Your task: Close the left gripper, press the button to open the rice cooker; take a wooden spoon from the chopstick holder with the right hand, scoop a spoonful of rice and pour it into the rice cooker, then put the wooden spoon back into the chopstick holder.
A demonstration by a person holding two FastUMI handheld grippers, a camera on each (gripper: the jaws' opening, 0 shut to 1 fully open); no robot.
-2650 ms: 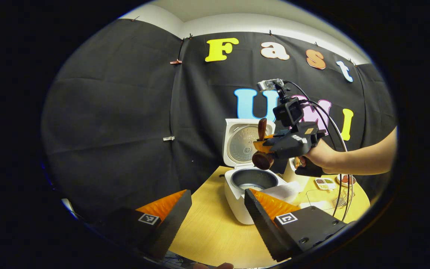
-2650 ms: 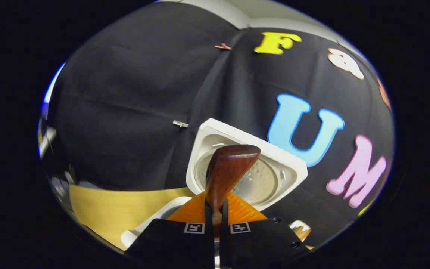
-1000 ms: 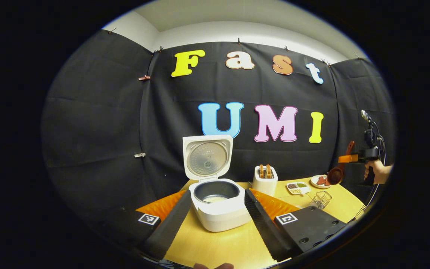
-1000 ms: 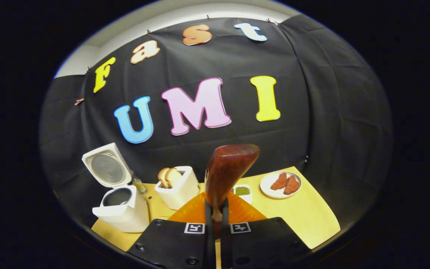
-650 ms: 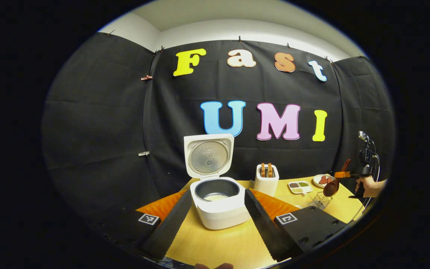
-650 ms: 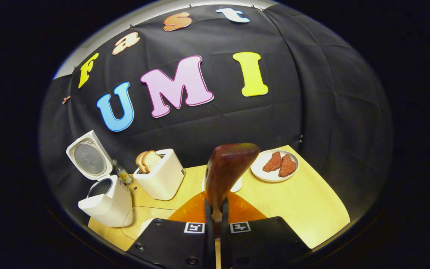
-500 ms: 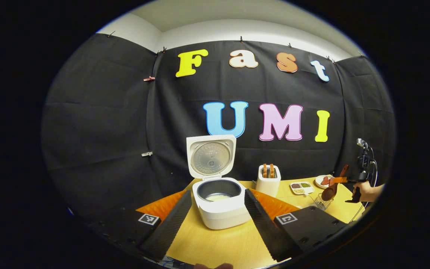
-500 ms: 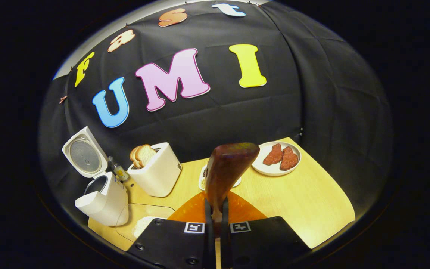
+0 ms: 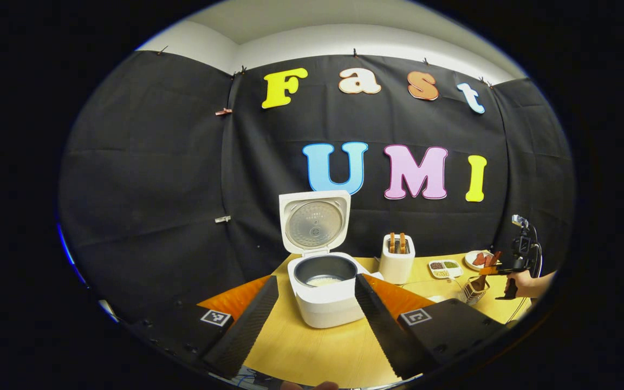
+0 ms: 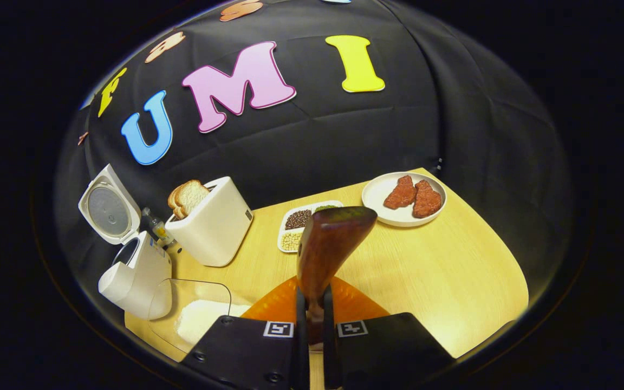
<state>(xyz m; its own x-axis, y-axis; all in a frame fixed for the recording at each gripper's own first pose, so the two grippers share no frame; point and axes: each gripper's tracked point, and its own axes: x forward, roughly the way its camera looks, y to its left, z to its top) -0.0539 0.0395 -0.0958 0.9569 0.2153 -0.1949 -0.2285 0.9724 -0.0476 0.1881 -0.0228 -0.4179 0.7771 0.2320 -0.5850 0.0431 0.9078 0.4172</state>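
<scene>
The white rice cooker (image 9: 325, 300) stands with its lid (image 9: 314, 222) up and rice in the pot. My left gripper (image 9: 316, 279) is open just in front of it, one finger on either side and nothing held. At the far right, my right gripper (image 9: 499, 269), held by a hand, carries the wooden spoon (image 9: 486, 269) with its lower end down in the wire chopstick holder (image 9: 473, 292). In the right gripper view the gripper (image 10: 312, 303) is shut on the spoon's handle (image 10: 331, 246), which sticks up; the cooker (image 10: 136, 273) is at the left.
A white toaster (image 10: 212, 227) with bread stands beside the cooker. A clear container of rice (image 10: 198, 317) lies in front of it. A divided dish of beans (image 10: 298, 219) and a plate of meat (image 10: 379, 192) sit further back on the round wooden table (image 10: 442, 281).
The right gripper carried the spoon from above the cooker to the table's right side and lowered it to the wire holder. The left gripper stayed open and drew back a little.
</scene>
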